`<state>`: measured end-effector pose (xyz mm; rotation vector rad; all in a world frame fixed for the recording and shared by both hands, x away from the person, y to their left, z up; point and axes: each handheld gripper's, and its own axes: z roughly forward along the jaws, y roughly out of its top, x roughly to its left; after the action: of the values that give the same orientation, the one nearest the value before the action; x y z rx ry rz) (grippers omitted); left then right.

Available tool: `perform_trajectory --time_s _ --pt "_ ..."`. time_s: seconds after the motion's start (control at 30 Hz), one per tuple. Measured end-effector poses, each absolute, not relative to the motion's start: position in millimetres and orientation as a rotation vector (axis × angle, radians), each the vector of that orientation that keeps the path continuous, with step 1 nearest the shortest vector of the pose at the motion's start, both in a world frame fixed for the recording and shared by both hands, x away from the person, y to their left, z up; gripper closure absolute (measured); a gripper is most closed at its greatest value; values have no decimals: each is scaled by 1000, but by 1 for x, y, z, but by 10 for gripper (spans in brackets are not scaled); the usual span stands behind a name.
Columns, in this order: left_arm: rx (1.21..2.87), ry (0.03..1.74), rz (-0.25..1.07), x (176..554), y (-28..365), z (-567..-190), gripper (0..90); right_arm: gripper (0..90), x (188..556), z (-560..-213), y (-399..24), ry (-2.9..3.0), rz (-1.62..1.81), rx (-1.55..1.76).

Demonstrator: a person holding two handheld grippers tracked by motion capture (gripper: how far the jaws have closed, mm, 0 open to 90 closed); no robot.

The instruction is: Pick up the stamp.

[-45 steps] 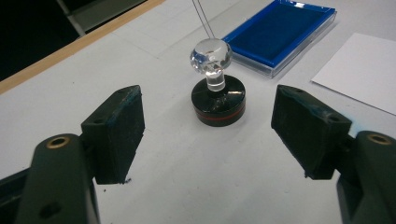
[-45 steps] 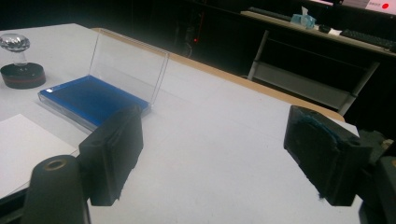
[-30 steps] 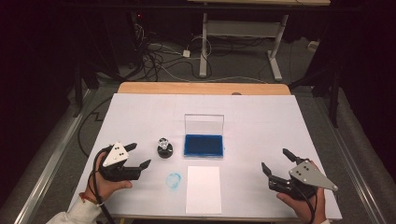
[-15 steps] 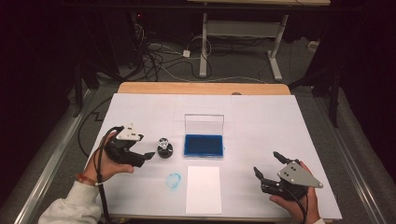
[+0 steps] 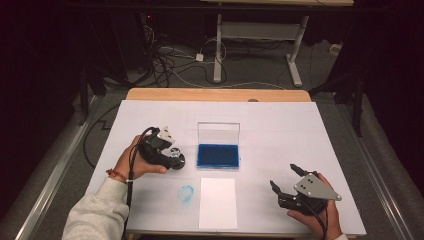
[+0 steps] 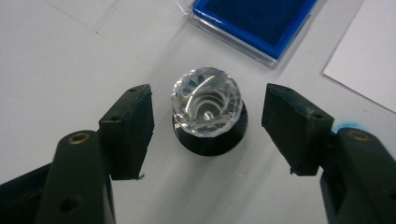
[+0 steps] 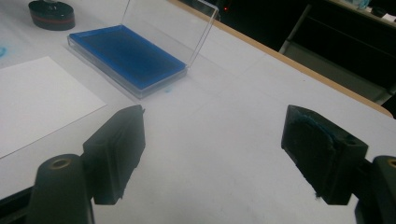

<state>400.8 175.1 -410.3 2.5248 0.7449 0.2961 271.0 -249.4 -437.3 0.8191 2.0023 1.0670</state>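
A stamp with a clear faceted knob on a black base stands upright on the white table, left of the blue ink pad. My left gripper hangs over the stamp with one jaw on each side. Its jaws have just been closing, but a gap remains between each pad and the knob. The ink pad's clear lid stands open. A white paper sheet lies in front of the pad. My right gripper rests open at the front right, with nothing between its jaws.
A blue ink smudge marks the table left of the paper. The table's wooden far edge borders a dark floor with cables and a desk frame. In the right gripper view, the ink pad and stamp lie far ahead.
My left gripper has moved from the front left toward the stamp and now straddles it, with its jaws narrower. The right gripper has hardly moved.
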Motion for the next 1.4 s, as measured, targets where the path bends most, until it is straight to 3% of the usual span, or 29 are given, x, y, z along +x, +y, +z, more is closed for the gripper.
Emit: perform_trajectory --time_s 0.2,0.9,1.4 --pt "2502 737 212 410 179 -416 348 219 271 -438 -248 2008 1063 819" --pt "2526 709 236 416 171 -421 539 224 272 -442 -245 2030 1025 805" --pt "2491 708 296 410 168 -424 548 237 270 -440 -246 1994 1032 799"
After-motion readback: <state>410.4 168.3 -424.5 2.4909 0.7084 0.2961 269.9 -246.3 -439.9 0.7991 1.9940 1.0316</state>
